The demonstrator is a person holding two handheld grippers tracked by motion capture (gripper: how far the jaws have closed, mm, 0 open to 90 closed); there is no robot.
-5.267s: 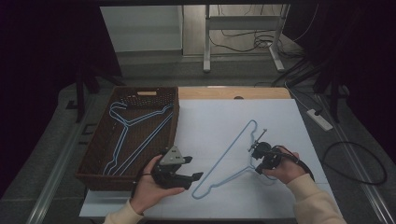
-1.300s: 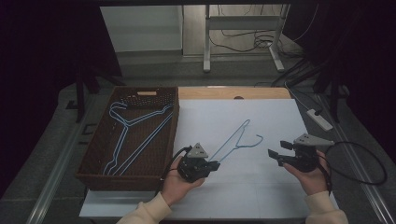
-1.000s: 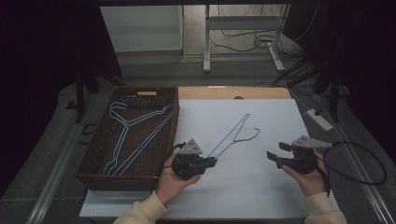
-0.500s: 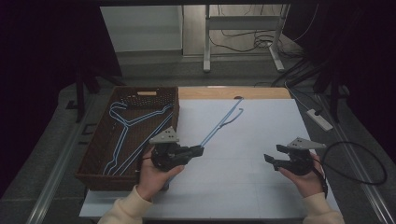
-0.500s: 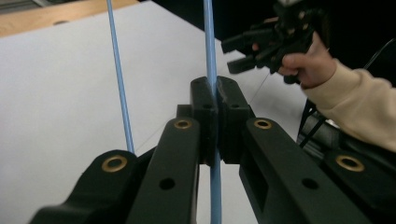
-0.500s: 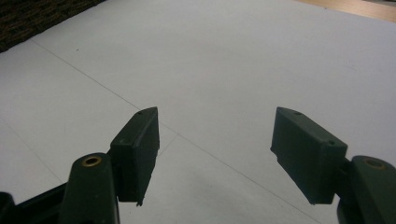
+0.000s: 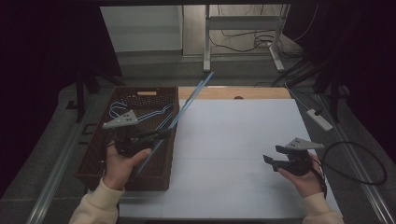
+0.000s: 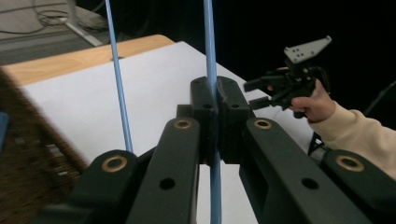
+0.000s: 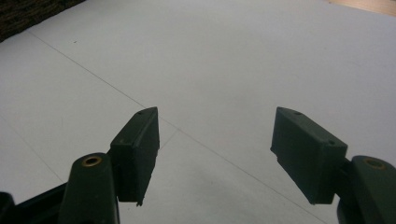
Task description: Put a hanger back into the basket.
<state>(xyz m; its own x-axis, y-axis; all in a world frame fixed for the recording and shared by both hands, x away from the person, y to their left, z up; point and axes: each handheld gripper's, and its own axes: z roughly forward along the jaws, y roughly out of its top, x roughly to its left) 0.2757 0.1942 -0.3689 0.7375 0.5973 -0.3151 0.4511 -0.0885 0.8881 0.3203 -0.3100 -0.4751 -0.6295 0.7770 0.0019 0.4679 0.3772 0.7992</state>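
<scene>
Left tool on thin blue hanger

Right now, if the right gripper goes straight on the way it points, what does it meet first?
Probably the white table cover. The right gripper has open fingers with nothing between them, and its own view shows bare white surface ahead. In the high view it points left toward the basket, but that looks far off.

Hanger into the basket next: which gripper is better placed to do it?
Left. The left gripper is shut on the blue hanger, already above the basket. The right gripper is open over the white tabletop.
</scene>
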